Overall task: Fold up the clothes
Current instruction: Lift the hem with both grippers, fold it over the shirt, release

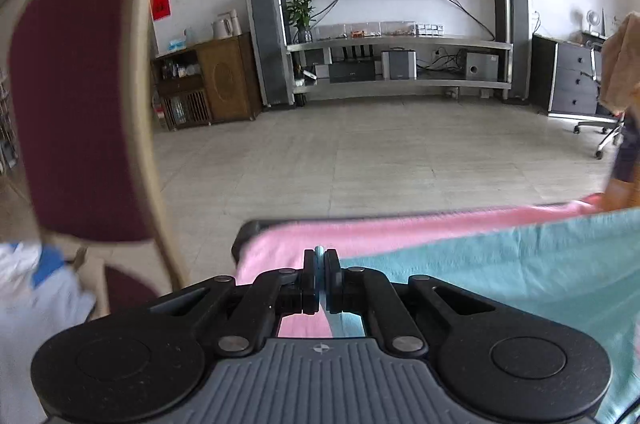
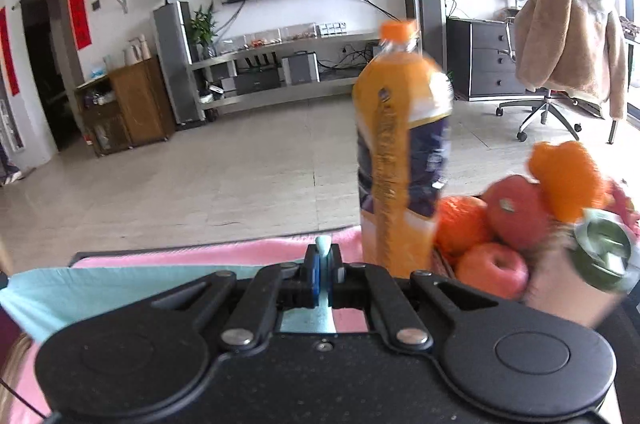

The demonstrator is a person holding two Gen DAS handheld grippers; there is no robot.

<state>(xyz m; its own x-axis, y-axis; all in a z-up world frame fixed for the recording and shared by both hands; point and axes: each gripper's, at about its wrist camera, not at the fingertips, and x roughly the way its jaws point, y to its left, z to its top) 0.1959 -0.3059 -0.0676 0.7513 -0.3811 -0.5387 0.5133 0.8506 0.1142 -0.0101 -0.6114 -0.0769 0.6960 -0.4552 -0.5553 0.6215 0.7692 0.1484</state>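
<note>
Each tool, left [image 1: 320, 256] and right [image 2: 323, 252], clamps the teal garment's [image 1: 500, 276] edge (stretched between them).

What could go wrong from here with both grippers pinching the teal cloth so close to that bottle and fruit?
1. The right gripper holds the teal cloth right beside the tall orange juice bottle; a sideways sweep could topple it.
2. The piled apples and oranges might get knocked off.
3. The left gripper pinches only the cloth's edge, so it may slip, or drag the pink cloth underneath.
</note>
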